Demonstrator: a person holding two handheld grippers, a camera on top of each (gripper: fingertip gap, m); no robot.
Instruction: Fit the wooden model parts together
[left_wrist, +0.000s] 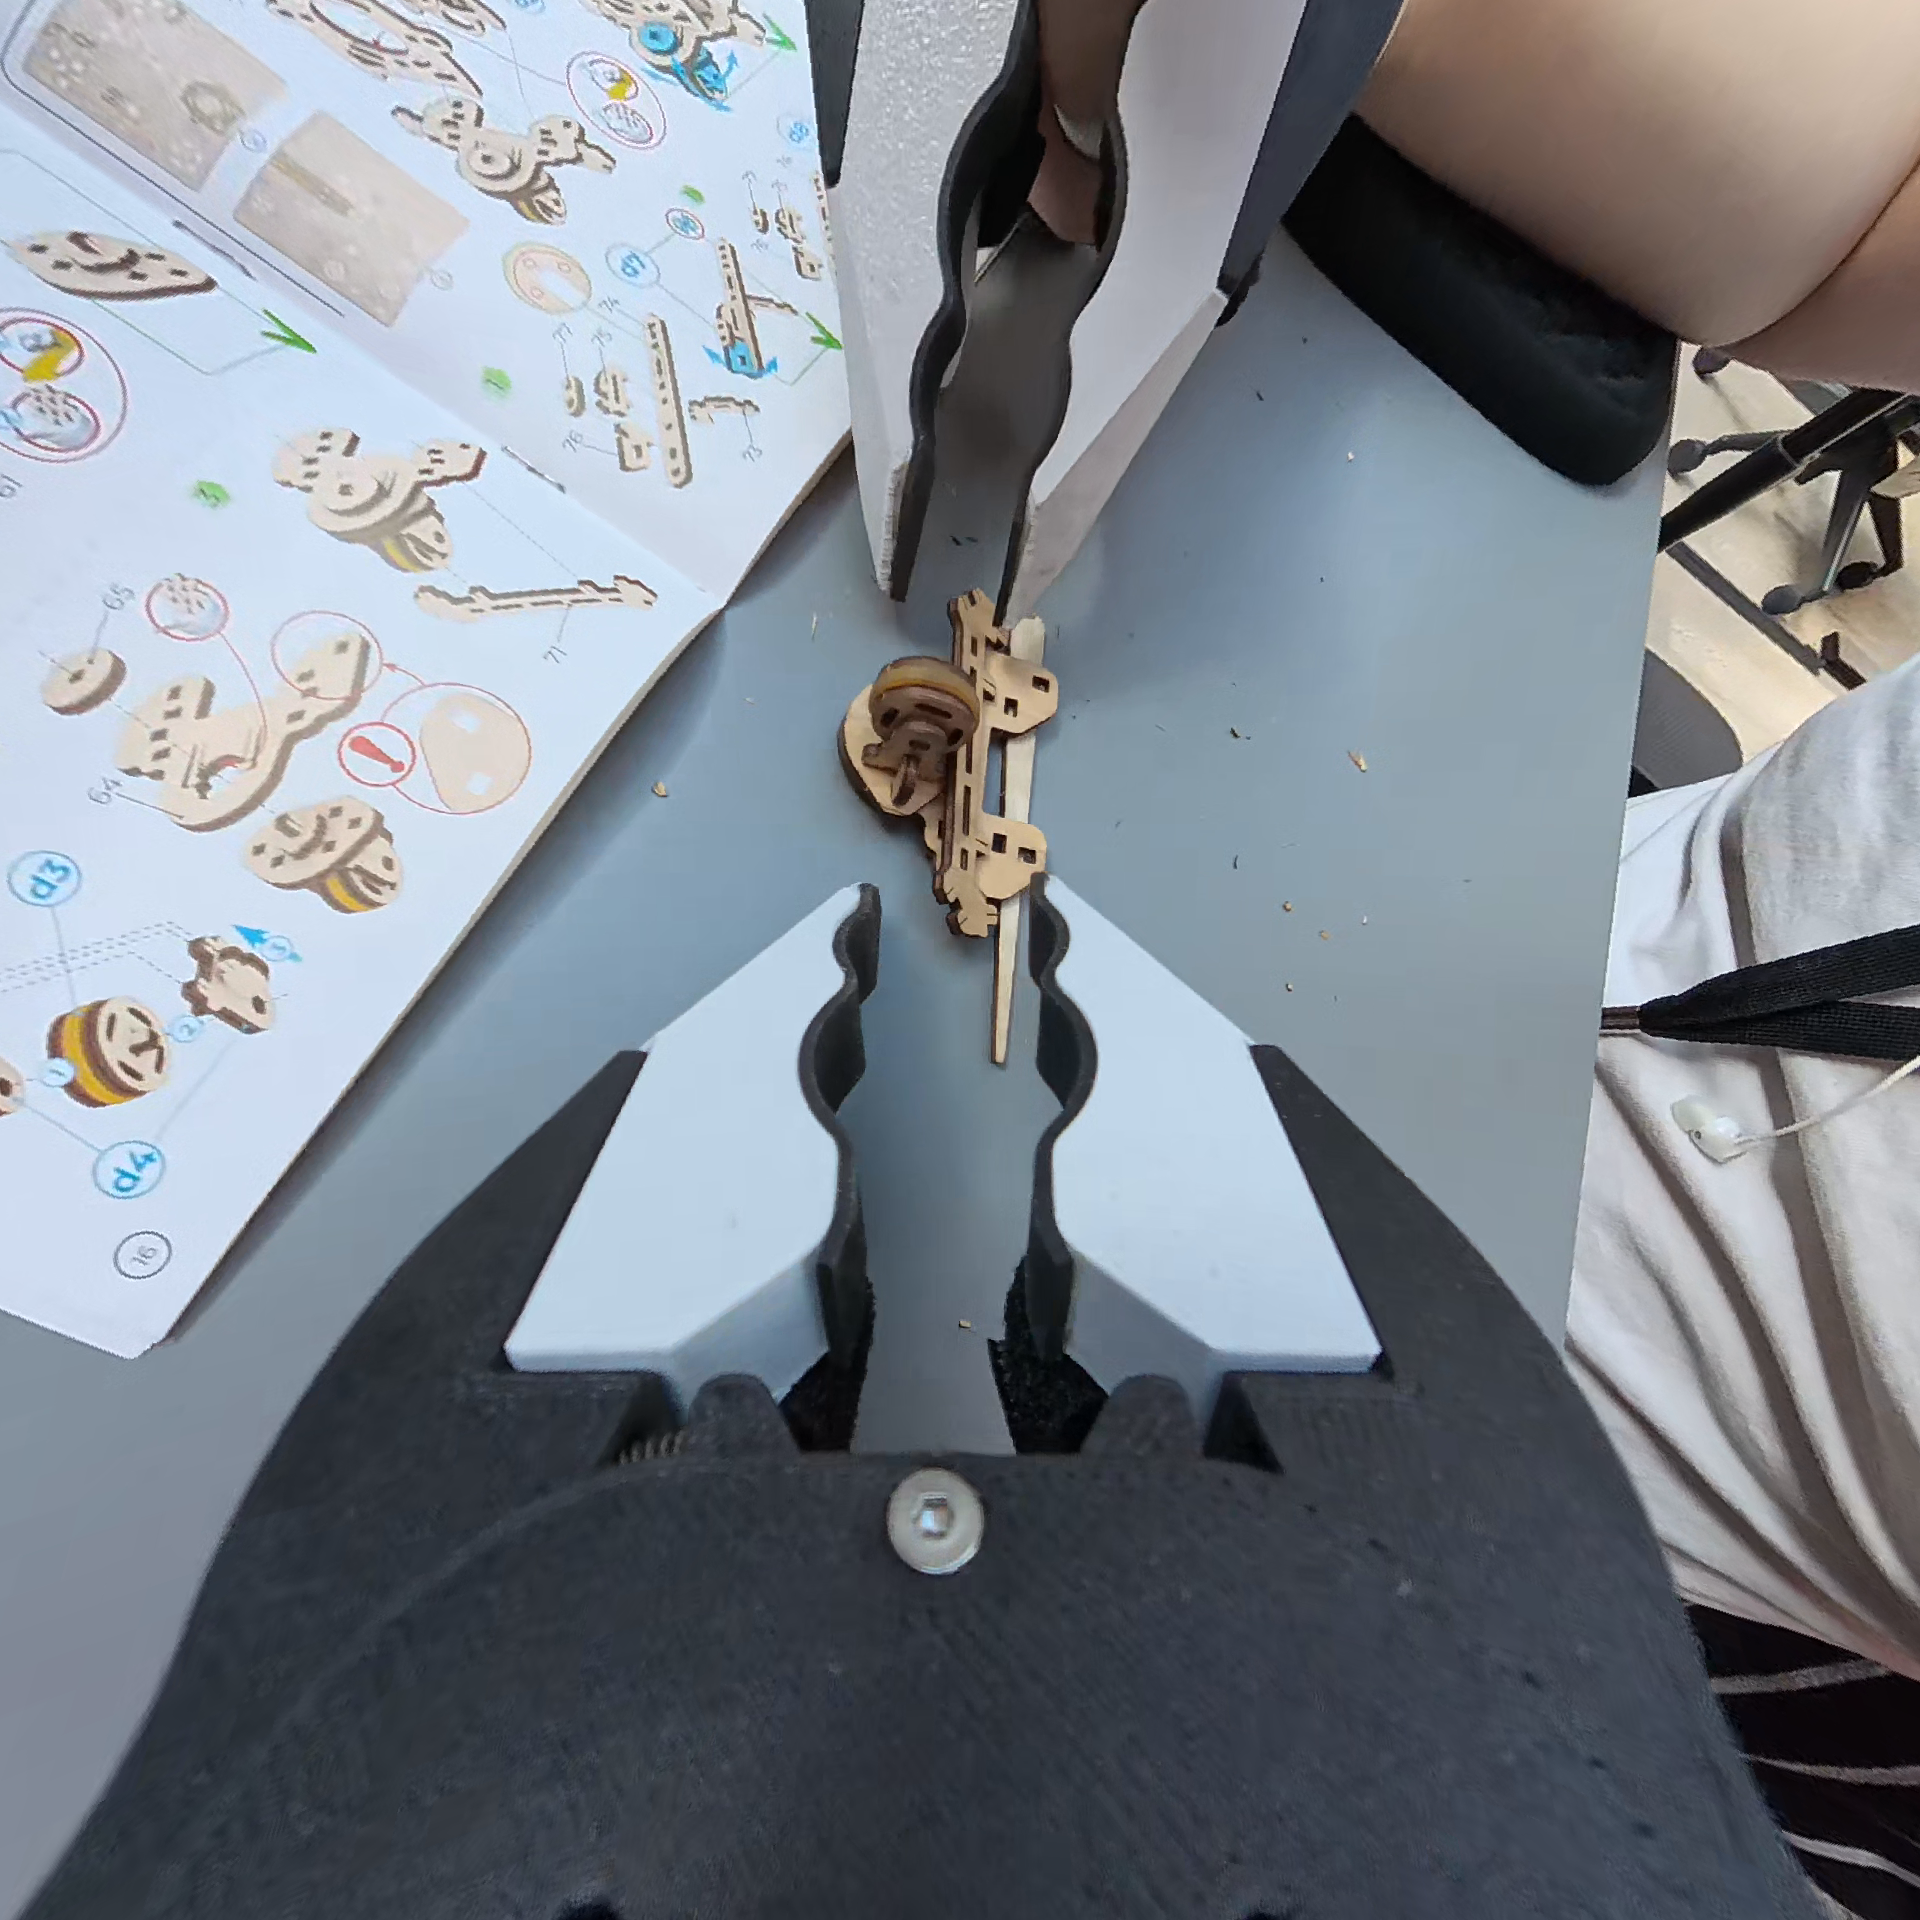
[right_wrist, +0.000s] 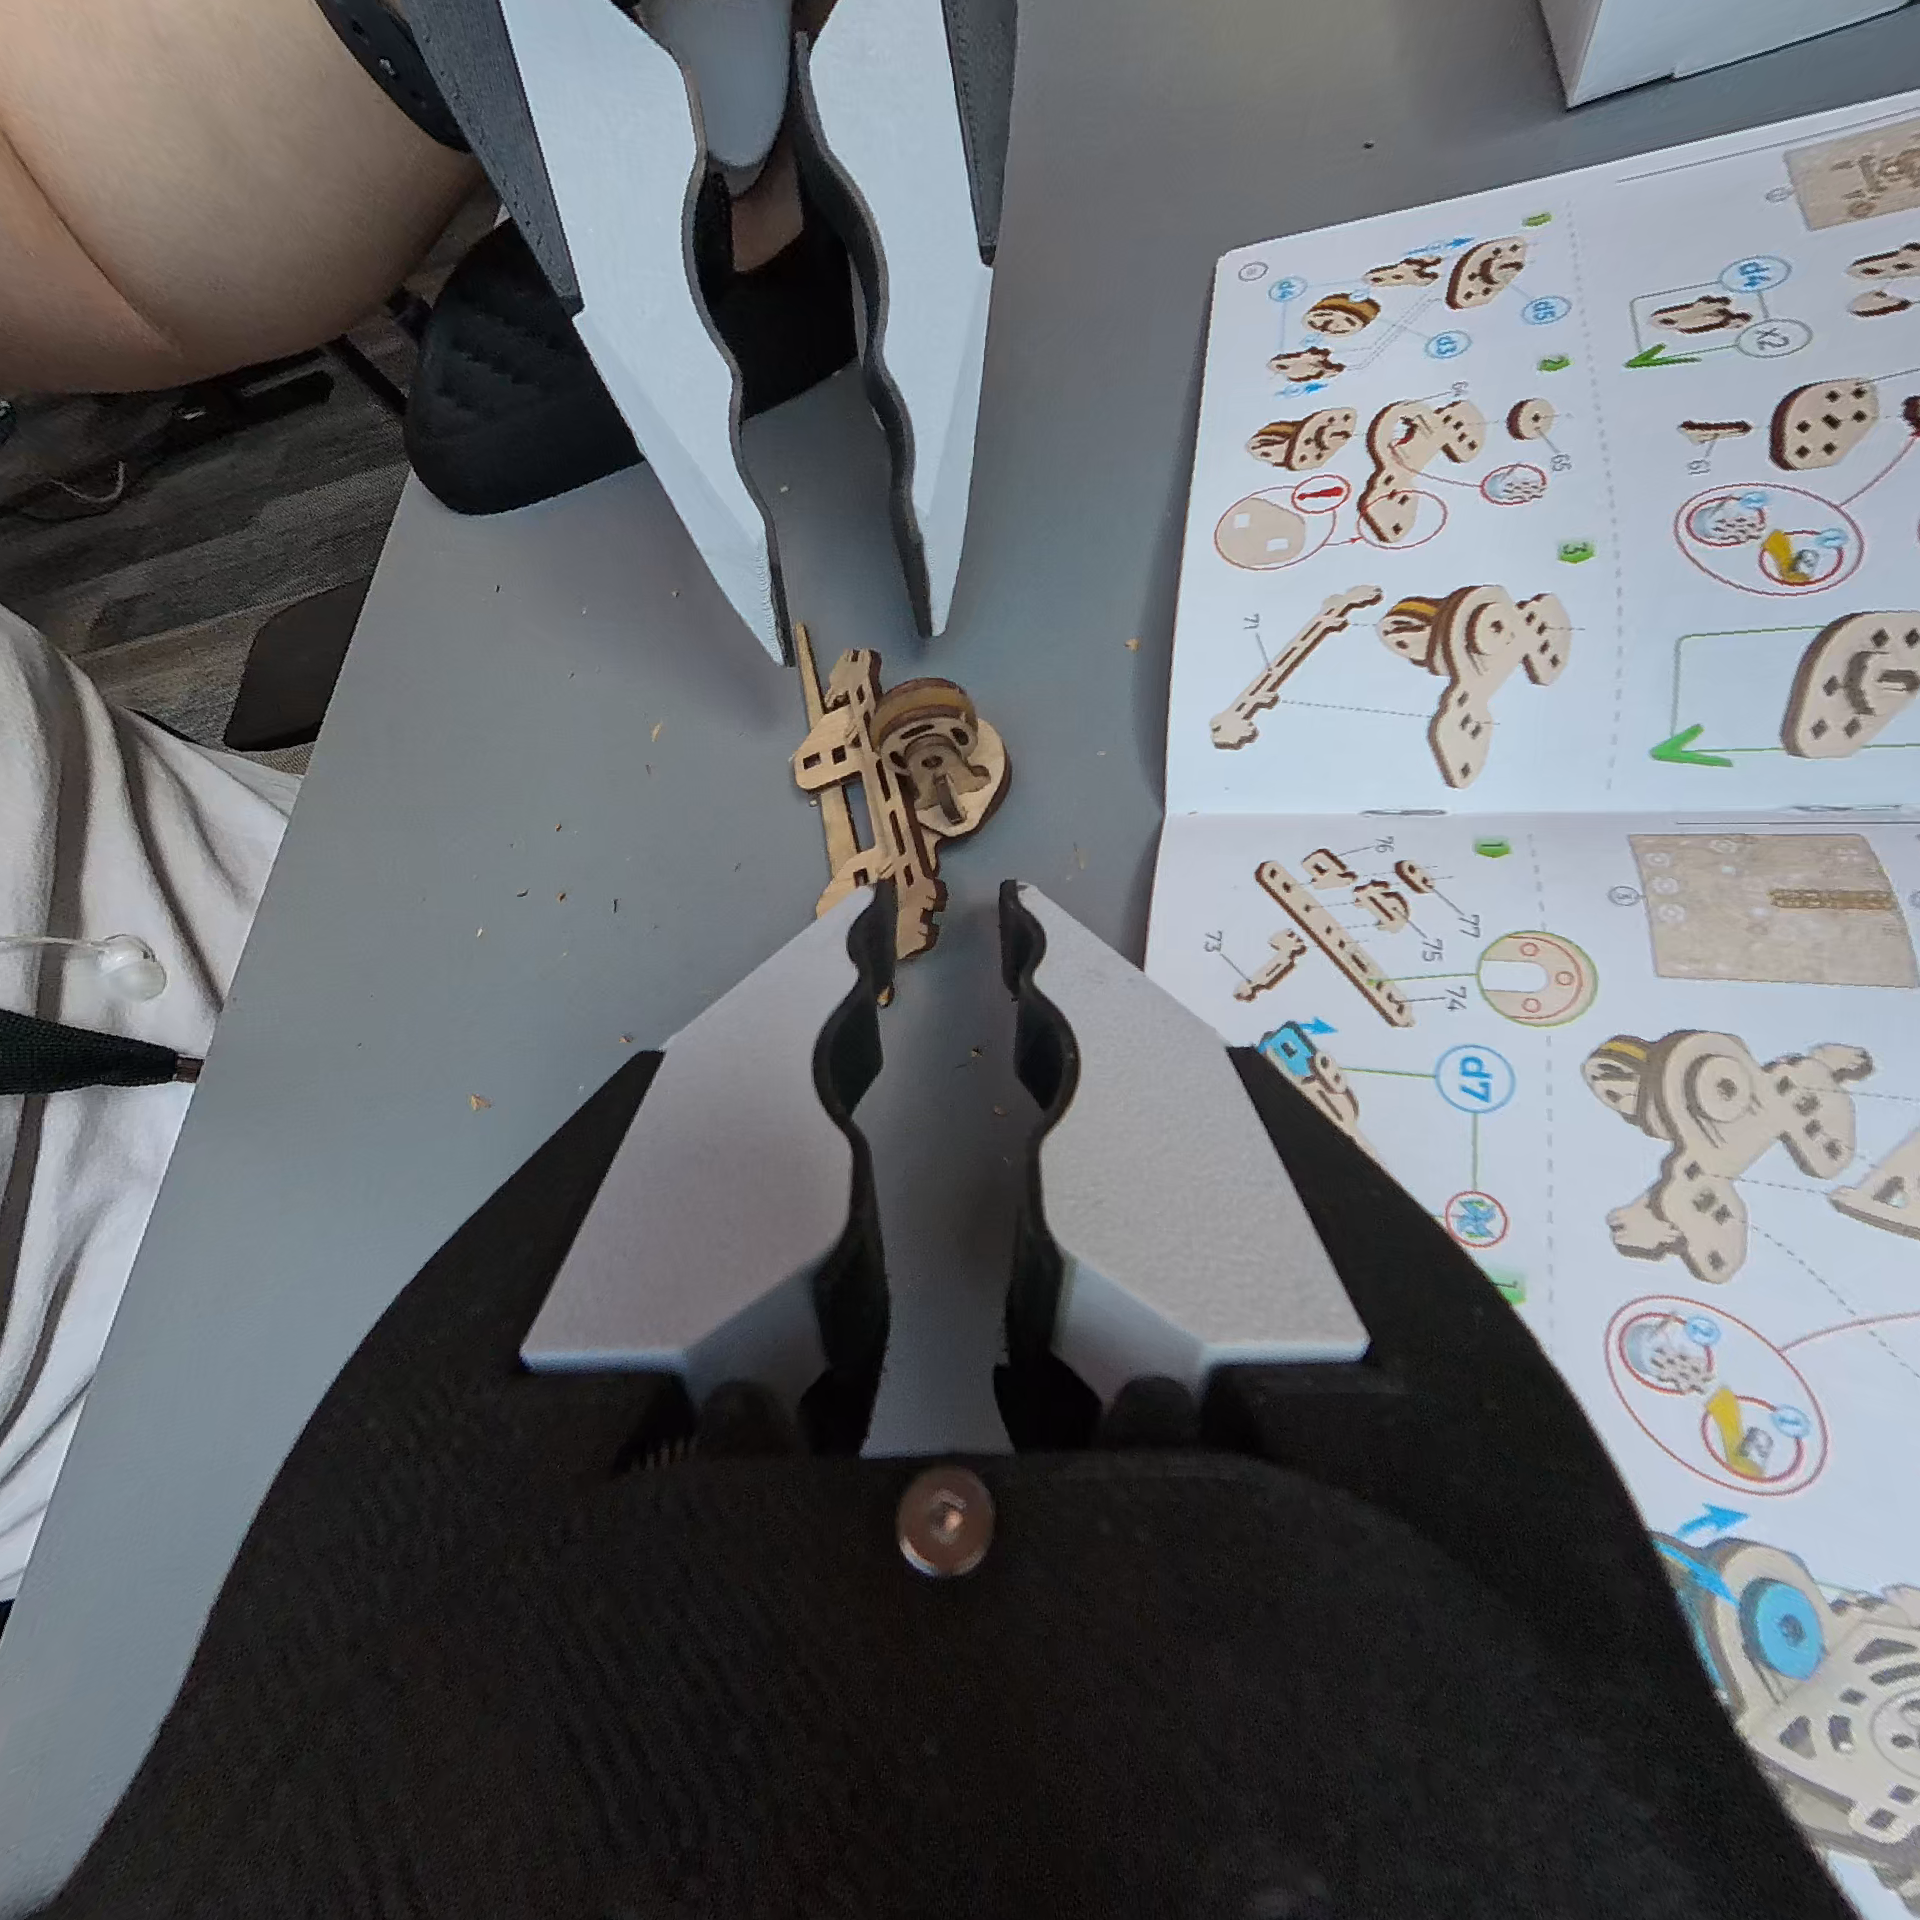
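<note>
the small wooden assembly (left_wrist: 951, 758) lies on the grey table (left_wrist: 1351, 644), right between the two grippers, which face each other tip to tip. the left gripper (left_wrist: 954, 899) has its fingers parted with a clear gap, holding nothing; its right fingertip sits just beside the thin wooden stick (left_wrist: 1006, 977) that runs along the assembly. the right gripper (right_wrist: 940, 896) is likewise spread and empty, its left tip touching or overlapping the notched near end of the assembly (right_wrist: 894, 774); i cannot tell which.

the left wrist view shows the stick's pointed end reaching in between that gripper's fingers, which the right wrist view mostly hides. the instruction booklet (left_wrist: 312, 520) lies open on the left in that view; the right wrist view shows the booklet (right_wrist: 1558, 727) on its right, with a white box corner (right_wrist: 1714, 47) far beyond it. wood crumbs (left_wrist: 1356, 761) dot the table.
</note>
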